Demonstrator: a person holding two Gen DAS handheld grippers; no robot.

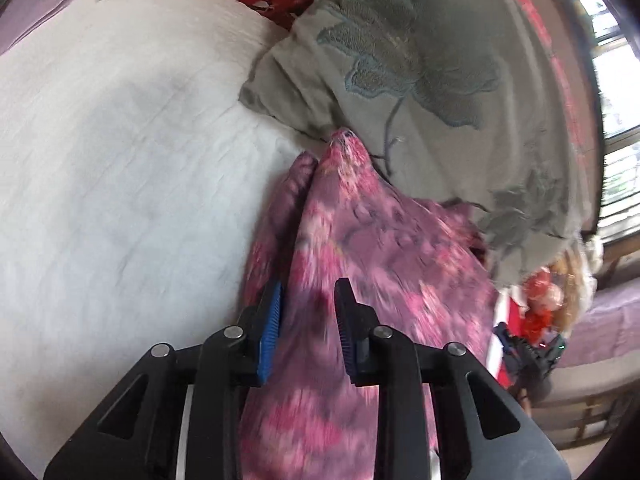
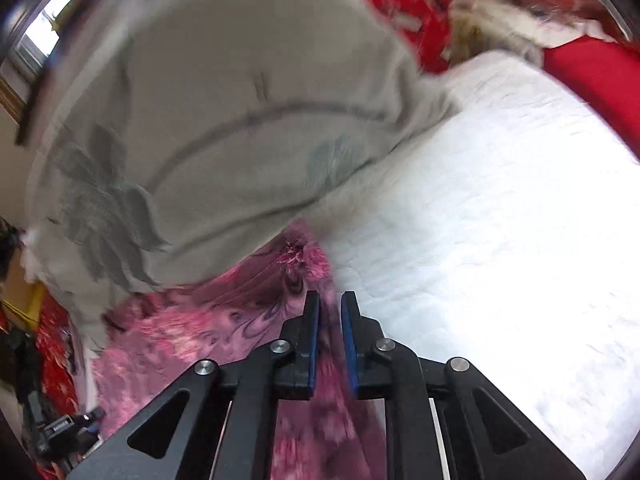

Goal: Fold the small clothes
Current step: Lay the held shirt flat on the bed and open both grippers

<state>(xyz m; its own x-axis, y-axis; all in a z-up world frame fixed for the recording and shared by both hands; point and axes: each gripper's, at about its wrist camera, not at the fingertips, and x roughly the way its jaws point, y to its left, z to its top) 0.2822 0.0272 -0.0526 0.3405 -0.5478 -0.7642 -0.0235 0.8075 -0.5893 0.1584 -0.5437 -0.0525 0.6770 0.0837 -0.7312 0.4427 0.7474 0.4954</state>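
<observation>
Left gripper [image 1: 308, 320] and right gripper [image 2: 330, 334] — black angular linkages, silver round pins, ribbed blue pads.

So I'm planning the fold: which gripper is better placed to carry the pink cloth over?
Right, probably. Its jaws sit narrowly around the pink floral garment beside bare white bedding; the left gripper stands wider around it.

Daylit from windows: right edge of the left wrist view [image 1: 618, 92], upper left corner of the right wrist view [image 2: 60, 4]. Blown out to glare on the white bedspread [image 2: 520, 220] at right. Smeared by motion across the pink floral cloth [image 1: 360, 260] and grey pillow [image 2: 224, 120]. Strongly bowed by fisheye, with dark vignetted corners. Soft shadow only, beneath the pillow's edge
</observation>
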